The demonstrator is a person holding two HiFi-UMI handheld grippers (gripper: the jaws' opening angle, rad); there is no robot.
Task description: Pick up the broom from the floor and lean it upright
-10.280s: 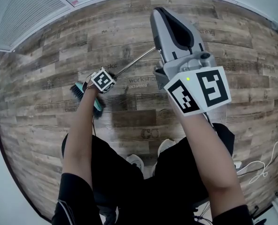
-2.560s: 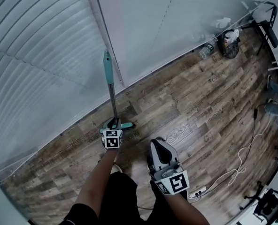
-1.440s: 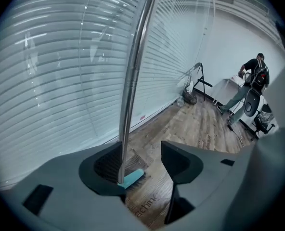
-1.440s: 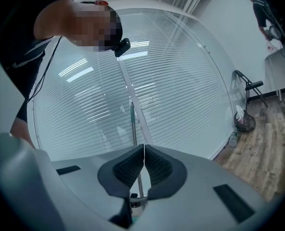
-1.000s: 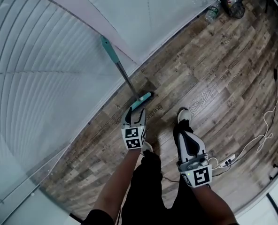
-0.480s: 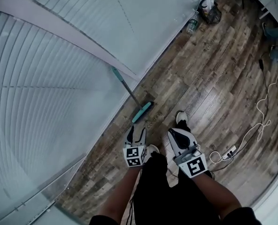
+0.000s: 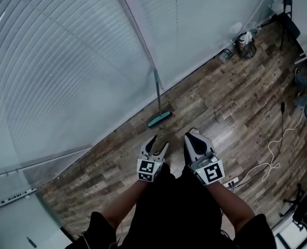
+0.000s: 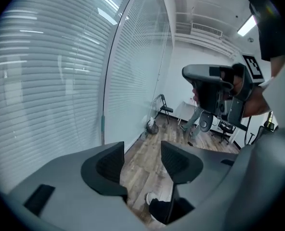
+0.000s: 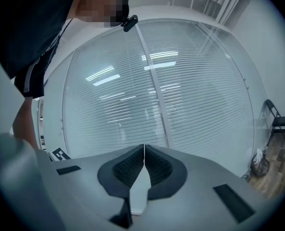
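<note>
The broom [image 7: 156, 98] stands upright on the wood floor, its teal head [image 7: 159, 119] down and its thin handle leaning on the glass wall with blinds. Nothing holds it. My left gripper [image 7: 157, 143] is open and empty, a short way in front of the broom head. In the left gripper view the teal handle [image 8: 103, 127] shows against the glass past the open left gripper [image 8: 141, 160]. My right gripper [image 7: 194, 136] is beside the left one. The right gripper view shows the right gripper [image 9: 144, 150] shut on nothing, pointed at the blinds.
Bottles and a dark bag [image 7: 241, 43] sit by the wall at the far right, near a folding chair [image 7: 287, 8]. A white cable [image 7: 270, 157] and power strip [image 7: 231, 181] lie on the floor at my right. Another person's legs [image 7: 305, 82] show at the right edge.
The left gripper has let go of the broom and drawn back towards my body. The broom stays leaning on the glass, now farther from both grippers.
</note>
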